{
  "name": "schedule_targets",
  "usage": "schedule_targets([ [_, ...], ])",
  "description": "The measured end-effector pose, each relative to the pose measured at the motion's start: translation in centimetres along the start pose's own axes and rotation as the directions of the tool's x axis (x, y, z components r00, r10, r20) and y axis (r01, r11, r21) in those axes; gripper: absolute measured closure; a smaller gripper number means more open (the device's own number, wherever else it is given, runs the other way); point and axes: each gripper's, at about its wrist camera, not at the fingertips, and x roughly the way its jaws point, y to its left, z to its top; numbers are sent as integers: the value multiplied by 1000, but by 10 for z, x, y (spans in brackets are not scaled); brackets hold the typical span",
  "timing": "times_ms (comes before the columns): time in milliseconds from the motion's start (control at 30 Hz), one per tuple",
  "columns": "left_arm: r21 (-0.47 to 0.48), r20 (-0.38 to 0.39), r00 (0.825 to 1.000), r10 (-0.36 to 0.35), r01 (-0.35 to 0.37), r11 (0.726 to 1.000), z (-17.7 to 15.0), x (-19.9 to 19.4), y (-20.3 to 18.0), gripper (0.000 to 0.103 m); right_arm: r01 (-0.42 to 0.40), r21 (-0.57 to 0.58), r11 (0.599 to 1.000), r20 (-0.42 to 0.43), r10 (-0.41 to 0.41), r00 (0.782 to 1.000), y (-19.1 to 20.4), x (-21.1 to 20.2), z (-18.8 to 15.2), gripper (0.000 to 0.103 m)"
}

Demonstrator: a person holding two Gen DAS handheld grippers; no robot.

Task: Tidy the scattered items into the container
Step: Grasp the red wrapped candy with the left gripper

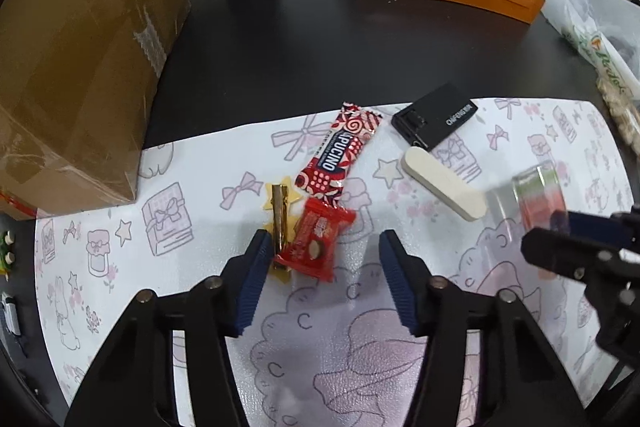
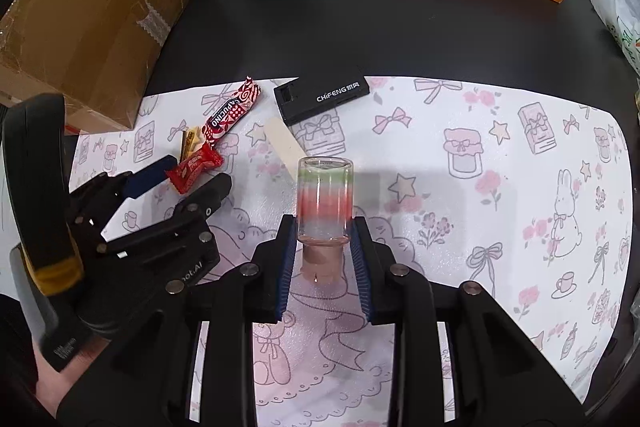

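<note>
both grippers are black plastic with ribbed blue pads (image 1: pixel 250 283) lining the jaws and silver round pivot screws (image 2: pixel 471 287). the left gripper (image 2: pixel 176 179) body carries a yellow band (image 2: pixel 56 273) and white lettering.

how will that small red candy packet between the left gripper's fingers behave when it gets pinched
The small red candy packet looks like thin crinkly film, so it will probably crumple and feel light. It overlaps the gold hair clip, which may drag along. The left gripper is open around it; glossy wrap might slip.

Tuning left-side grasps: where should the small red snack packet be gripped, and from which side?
Grip the small red foil snack packet across its puffy middle from above, the left hand-held gripper open astride it. Keep the left pad clear of the gold hair clip touching its left edge.
</note>
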Motion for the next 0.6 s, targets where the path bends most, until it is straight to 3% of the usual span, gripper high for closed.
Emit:
schedule_targets([
  [133, 36, 26, 998, 50, -50, 998, -6, -3, 0, 75, -7, 9, 1000, 2, 7, 1000, 0, 0, 1, 75],
  [600, 14, 60, 998, 11, -12, 1000, -16, -29, 3, 76, -24, -10, 1000, 32, 24, 999, 11, -10, -4, 75],
])
